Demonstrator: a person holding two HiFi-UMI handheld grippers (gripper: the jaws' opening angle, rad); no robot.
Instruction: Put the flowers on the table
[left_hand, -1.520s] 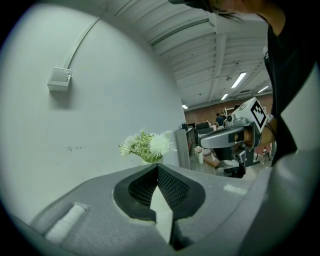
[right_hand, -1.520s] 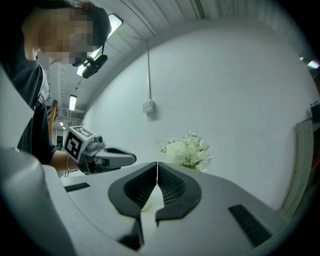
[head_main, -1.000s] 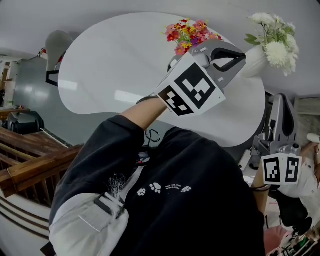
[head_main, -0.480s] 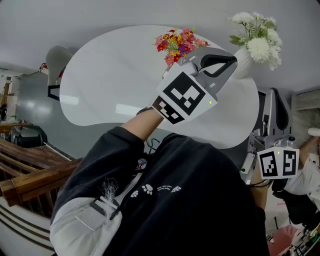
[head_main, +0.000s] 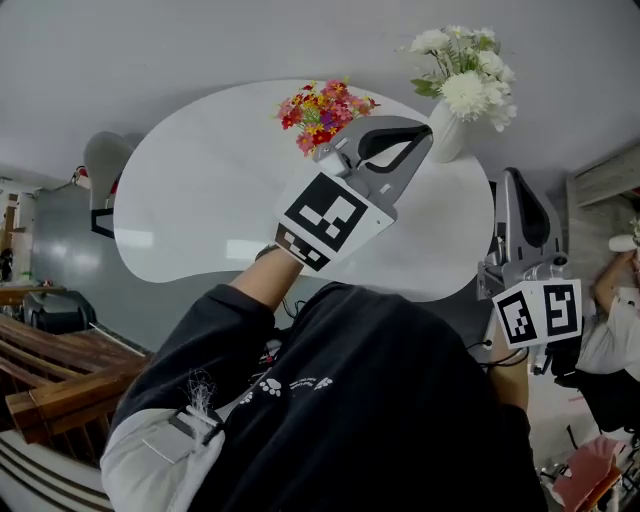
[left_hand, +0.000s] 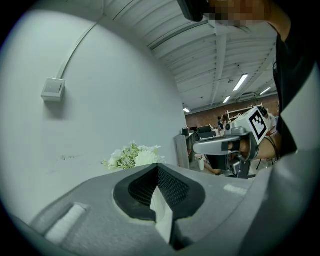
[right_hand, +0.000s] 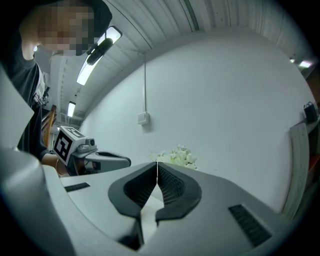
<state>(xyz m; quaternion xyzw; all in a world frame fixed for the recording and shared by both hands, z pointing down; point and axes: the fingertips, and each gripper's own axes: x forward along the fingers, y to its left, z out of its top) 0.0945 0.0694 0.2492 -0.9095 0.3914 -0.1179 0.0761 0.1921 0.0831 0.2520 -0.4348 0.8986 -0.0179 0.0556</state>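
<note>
The colourful flowers (head_main: 320, 105) and white flowers (head_main: 465, 75) stood at the table's (head_main: 200, 200) far edge, so the task looked finished. The left gripper (head_main: 424, 138), over the table, and the right gripper (head_main: 510, 181), beside it, were closed tight and empty.

The table (head_main: 200, 190) top is white, smooth and faintly glossy. The left gripper (left_hand: 158, 167) and right gripper (right_hand: 157, 165) have matt grey plastic shells with black, finely ribbed pads (right_hand: 171, 185). The person's sleeve (head_main: 215, 330) is dark matt cloth.
</note>
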